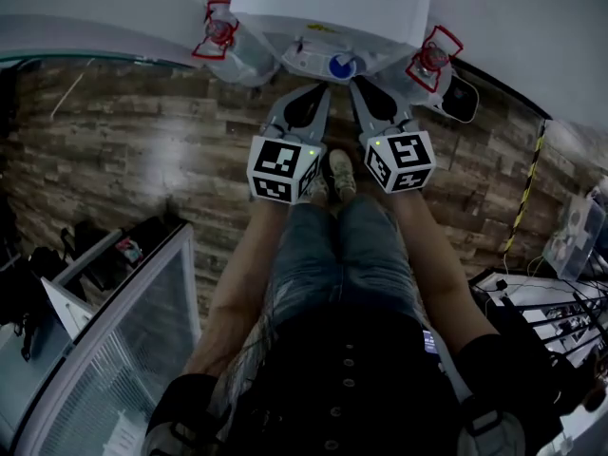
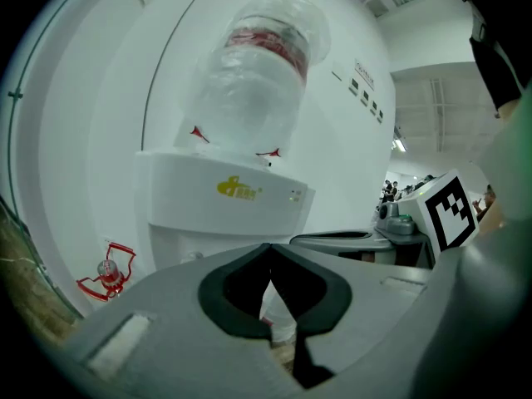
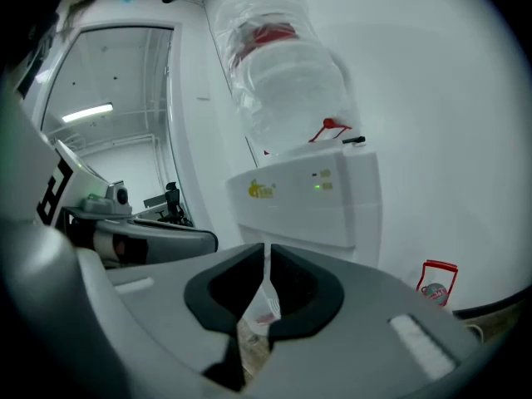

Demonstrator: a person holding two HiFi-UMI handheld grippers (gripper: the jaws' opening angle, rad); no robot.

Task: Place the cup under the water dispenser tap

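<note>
Left tool (image 1: pixel 313 93) and right tool (image 1: pixel 364 91), both pressed together and empty, face the water dispenser (image 1: pixel 328 8) at 12 o'clock; fetching a cup likely comes next.

Dispenser (image 1: pixel 328 8) top cut off at head view's upper edge; lower front hidden behind left gripper (image 2: pixel 270 254), right gripper (image 3: pixel 266 254).

L claw (image 1: pixel 314 96) & R claw (image 1: pixel 365 93): grey, black pads (image 2: pixel 224 293), b/w marker cubes (image 1: pixel 283 169); jeans (image 1: pixel 332 255), dark buttoned top (image 1: pixel 351 373).

Head view looks down; both gripper views share the dispenser (image 2: pixel 224 194).
</note>
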